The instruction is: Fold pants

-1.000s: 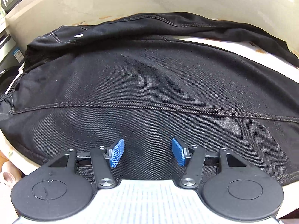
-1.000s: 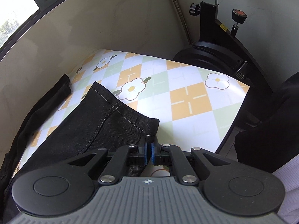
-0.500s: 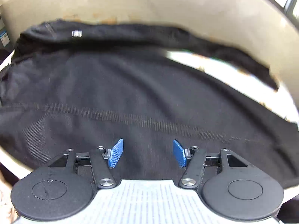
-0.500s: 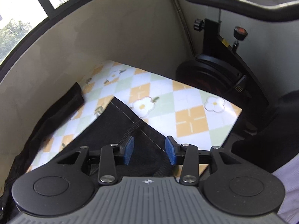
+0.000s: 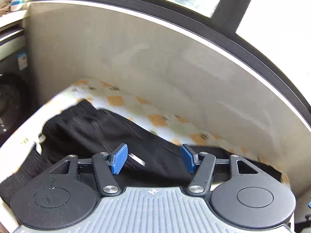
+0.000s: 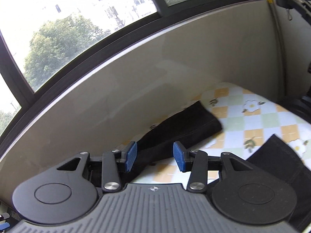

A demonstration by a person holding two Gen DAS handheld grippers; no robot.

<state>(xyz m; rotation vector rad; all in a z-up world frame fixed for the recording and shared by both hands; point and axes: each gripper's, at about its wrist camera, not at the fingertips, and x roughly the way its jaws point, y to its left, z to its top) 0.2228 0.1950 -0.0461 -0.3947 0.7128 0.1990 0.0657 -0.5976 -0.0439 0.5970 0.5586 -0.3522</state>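
Note:
Black pants lie on the table with the flowered checked cloth. In the left wrist view my left gripper is open and empty, raised above the waist part of the pants. In the right wrist view my right gripper is open and empty, raised above the table. One pant leg runs along the far wall, its hem to the right. The other leg's end lies at the lower right.
A beige wall with a window above it stands close behind the table. Dark exercise equipment stands past the table's right end. A dark round appliance stands past the table's left end.
My right gripper has opened, let go of the leg hem, and lifted and turned toward the wall. My left gripper stayed open and rose and tilted up away from the pants.

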